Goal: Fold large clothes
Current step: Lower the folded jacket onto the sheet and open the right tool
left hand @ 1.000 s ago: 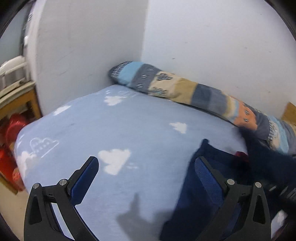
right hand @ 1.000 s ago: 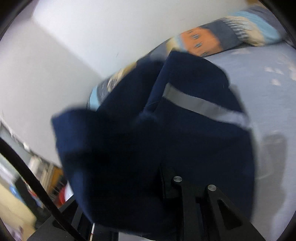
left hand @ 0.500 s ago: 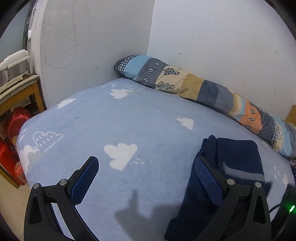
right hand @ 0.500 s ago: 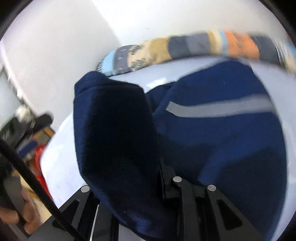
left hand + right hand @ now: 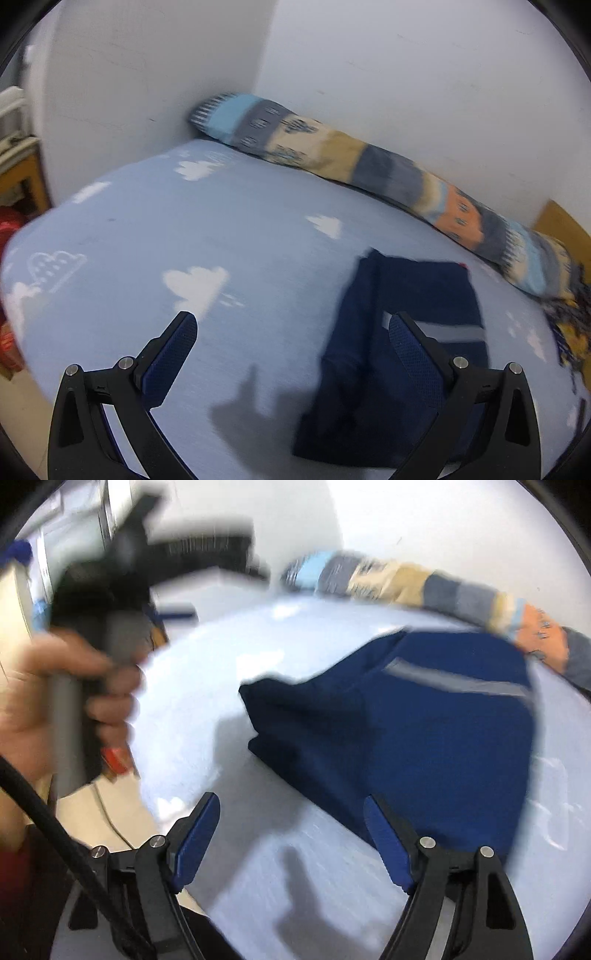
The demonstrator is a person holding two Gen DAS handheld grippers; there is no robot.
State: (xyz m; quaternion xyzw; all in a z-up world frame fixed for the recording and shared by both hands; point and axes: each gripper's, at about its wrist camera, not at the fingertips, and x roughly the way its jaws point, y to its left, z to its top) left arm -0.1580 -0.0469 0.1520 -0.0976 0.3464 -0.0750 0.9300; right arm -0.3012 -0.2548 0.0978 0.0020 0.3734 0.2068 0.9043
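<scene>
Light blue bed sheet [image 5: 258,236] printed with white clouds, filling a corner of white walls [image 5: 406,74]. Along the far wall, a long patchwork bolster [image 5: 369,166]. Folded navy garment [image 5: 413,295] with a grey stripe lying flat on the sheet, just in front of the bolster. Left gripper [image 5: 291,332] wide apart, empty. Right gripper [image 5: 291,812] opening, nothing between the pads, just short of the garment's near edge.

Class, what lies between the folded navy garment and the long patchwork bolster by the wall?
Only bare cloud-print sheet separates navy garment from bolster, in both wrist views.
</scene>
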